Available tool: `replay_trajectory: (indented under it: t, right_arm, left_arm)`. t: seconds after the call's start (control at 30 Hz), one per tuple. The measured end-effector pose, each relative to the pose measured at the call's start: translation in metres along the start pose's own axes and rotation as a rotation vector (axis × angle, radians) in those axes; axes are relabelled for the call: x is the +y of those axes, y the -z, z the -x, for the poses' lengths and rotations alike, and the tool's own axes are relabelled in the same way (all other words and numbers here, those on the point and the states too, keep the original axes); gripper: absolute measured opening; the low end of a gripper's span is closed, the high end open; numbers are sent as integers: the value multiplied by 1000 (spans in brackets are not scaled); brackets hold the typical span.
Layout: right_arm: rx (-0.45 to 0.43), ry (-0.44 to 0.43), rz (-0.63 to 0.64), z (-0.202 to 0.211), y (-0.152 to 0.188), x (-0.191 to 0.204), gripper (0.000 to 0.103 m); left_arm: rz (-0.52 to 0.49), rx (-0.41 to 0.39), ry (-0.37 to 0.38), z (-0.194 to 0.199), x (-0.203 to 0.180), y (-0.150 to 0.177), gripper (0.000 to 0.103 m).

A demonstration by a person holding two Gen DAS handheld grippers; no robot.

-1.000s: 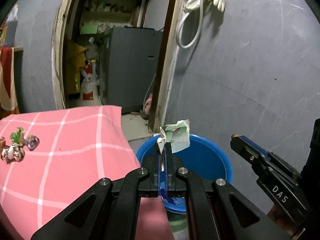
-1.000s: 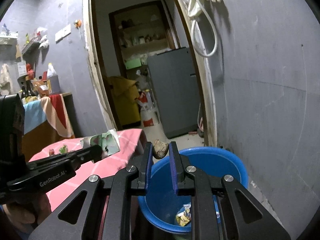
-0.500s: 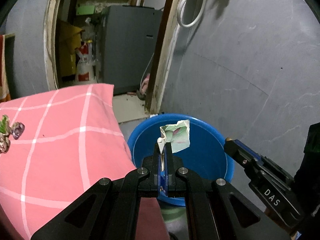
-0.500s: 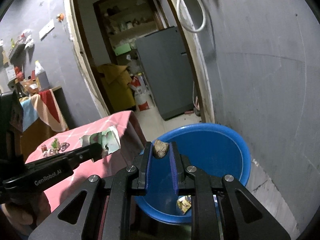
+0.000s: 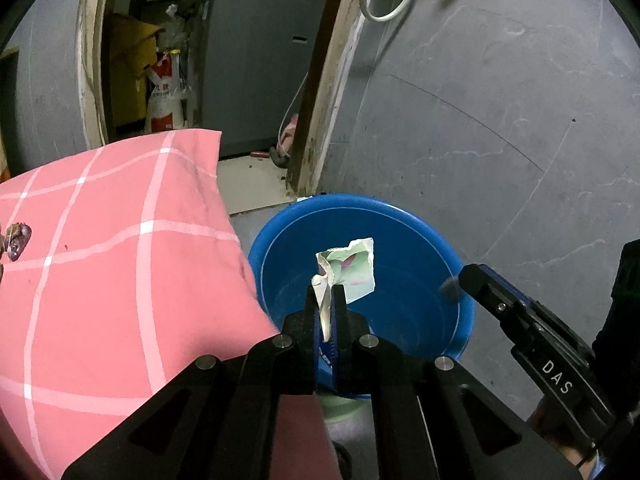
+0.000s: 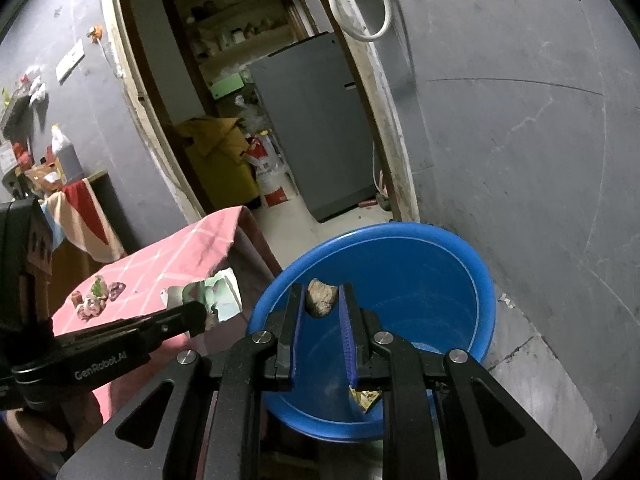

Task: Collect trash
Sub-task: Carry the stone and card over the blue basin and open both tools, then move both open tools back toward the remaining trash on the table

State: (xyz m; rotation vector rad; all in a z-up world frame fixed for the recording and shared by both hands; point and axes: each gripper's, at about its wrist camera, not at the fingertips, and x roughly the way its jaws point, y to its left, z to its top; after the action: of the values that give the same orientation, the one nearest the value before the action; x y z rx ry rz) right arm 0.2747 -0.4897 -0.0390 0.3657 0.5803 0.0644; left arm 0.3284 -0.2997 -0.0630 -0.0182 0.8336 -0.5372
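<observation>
Partly hidden: wrapper [image 6: 365, 399] on blue tub [image 5: 460, 322] floor, cut off by right gripper [image 6: 322, 300]. Brown lump [image 6: 321, 299] pinched in its jaws; crumpled paper [image 5: 352, 270] clamped in left gripper [image 5: 329, 296]. Both held over tub mouth, beside pink tabletop [image 5: 120, 272] edge.

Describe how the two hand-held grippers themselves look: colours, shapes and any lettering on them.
Both are matte black, with angular linkage arms joined by silver round pivots and straight fingers lined with blue pads. The left hand-held gripper reads "GenRobot.AI" in white along its side; the right hand-held gripper carries "DAS" in white.
</observation>
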Motion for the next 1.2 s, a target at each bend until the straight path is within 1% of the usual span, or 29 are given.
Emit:
replay_trajectory:
  t: [0.1, 0.17, 0.2, 0.23, 0.27, 0.3, 0.33, 0.43, 0.5, 0.57, 0.6, 0.63, 0.67, 0.73, 0.77, 0.8, 0.83, 0.87, 0.93, 0.97, 1.0, 1.03, 1.07, 1.13, 1.2]
  right_arm:
    - [0, 4, 2, 1, -1, 1, 17]
    - [-3, 5, 2, 1, -1, 1, 22]
    - [-6, 5, 4, 2, -2, 2, 24]
    - [-9, 7, 6, 2, -2, 3, 26]
    - [-13, 9, 10, 4, -3, 4, 26]
    - [-18, 10, 15, 6, -4, 4, 26]
    - [-22, 13, 18, 7, -5, 6, 27]
    - [-45, 21, 31, 13, -8, 10, 28]
    - [-66, 25, 38, 20, -10, 13, 32]
    - [-86, 28, 48, 26, -13, 18, 35]
    - [-97, 30, 55, 29, -15, 21, 36]
    - [-113, 32, 63, 33, -16, 23, 40]
    - [-128, 31, 69, 37, -17, 26, 45]
    - [-158, 29, 83, 44, -20, 32, 48]
    - [-174, 30, 93, 48, -21, 36, 48]
    - [-185, 31, 101, 51, -22, 40, 49]
    - [-204, 31, 110, 56, -24, 44, 54]
    - [-223, 27, 115, 60, -25, 48, 68]
    - [-271, 11, 129, 70, -26, 57, 83]
    - [-290, 4, 139, 74, -26, 62, 84]
    - [-309, -1, 154, 78, -27, 68, 85]
    - [-321, -4, 163, 81, -27, 73, 88]
    - [-338, -11, 171, 84, -27, 78, 95]
    - [-379, -26, 183, 91, -26, 88, 103]
    - [-410, -43, 198, 96, -25, 99, 103]
  left_arm:
    - [3, 2, 2, 1, -1, -2, 4]
    - [7, 1, 8, 3, -2, -2, 5]
    - [8, -2, 10, 4, -3, -2, 8]
    - [12, -7, 12, 7, -2, -1, 14]
    - [17, -13, 17, 8, -3, -1, 18]
    - [25, -23, 23, 11, -2, -1, 26]
    - [33, -34, 26, 12, -2, -1, 30]
    - [59, -66, 42, 23, 3, -3, 31]
    - [70, -94, 47, 32, 6, -5, 31]
    - [75, -130, 45, 43, 8, -7, 37]
    - [79, -156, 45, 50, 9, -7, 43]
    - [84, -185, 42, 58, 11, -7, 49]
    - [88, -207, 38, 64, 13, -7, 52]
    - [95, -258, 30, 79, 17, -7, 62]
    - [97, -283, 22, 87, 20, -7, 64]
    - [97, -309, 13, 96, 23, -7, 70]
    - [97, -336, 3, 104, 26, -6, 76]
    - [96, -360, -6, 112, 28, -6, 79]
    - [89, -423, -36, 129, 33, -4, 91]
    - [85, -449, -52, 137, 35, -3, 93]
    - [78, -478, -69, 146, 37, -1, 97]
    - [73, -498, -84, 152, 39, 1, 99]
    - [69, -525, -103, 161, 41, 3, 99]
    - [58, -562, -130, 176, 45, 8, 100]
    - [49, -591, -158, 192, 52, 14, 100]
